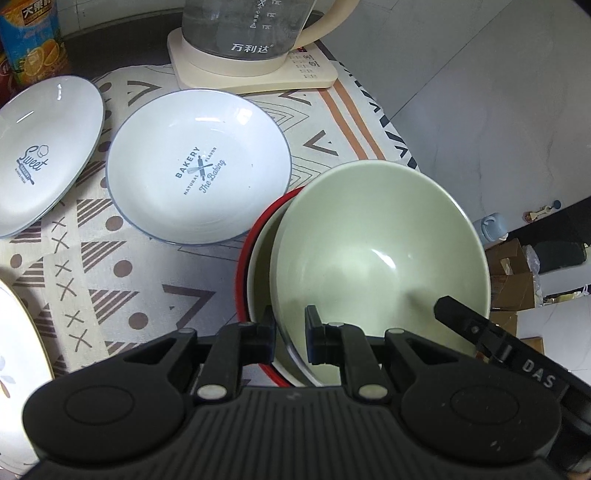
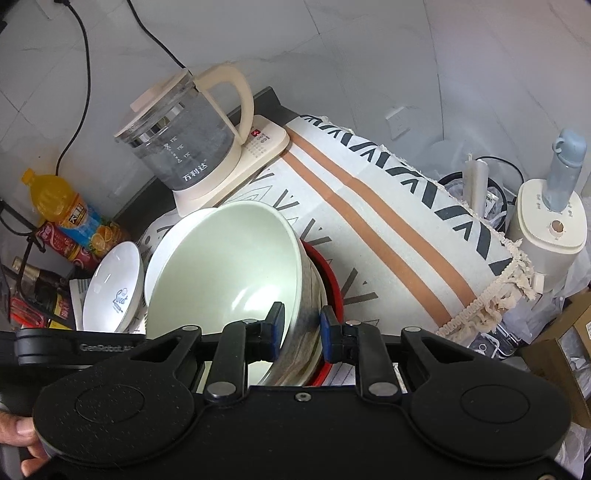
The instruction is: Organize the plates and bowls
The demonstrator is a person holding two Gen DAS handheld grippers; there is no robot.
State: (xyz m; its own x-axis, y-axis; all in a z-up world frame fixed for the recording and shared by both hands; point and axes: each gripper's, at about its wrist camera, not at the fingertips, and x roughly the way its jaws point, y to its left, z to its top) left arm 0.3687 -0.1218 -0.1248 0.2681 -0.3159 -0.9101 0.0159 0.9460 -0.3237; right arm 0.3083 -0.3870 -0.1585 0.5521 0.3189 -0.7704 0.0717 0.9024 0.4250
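Observation:
A pale green bowl [image 1: 376, 254] sits tilted inside a red bowl [image 1: 245, 258] at the table's right side. My left gripper [image 1: 290, 338] is shut on the green bowl's near rim, one finger inside and one outside. My right gripper [image 2: 303, 332] is shut on the opposite rim of the same green bowl [image 2: 225, 266], above the red bowl [image 2: 330, 280]. A white "Bakery" plate [image 1: 197, 166] and a white "Sweet" plate [image 1: 40, 151] lie on the patterned cloth to the left.
A glass kettle [image 1: 247, 33] on its cream base stands at the back. A juice bottle [image 1: 31, 40] stands at the back left. A flowered plate edge [image 1: 18, 369] shows at the near left. The table edge drops off on the right, with boxes [image 1: 513, 280] on the floor.

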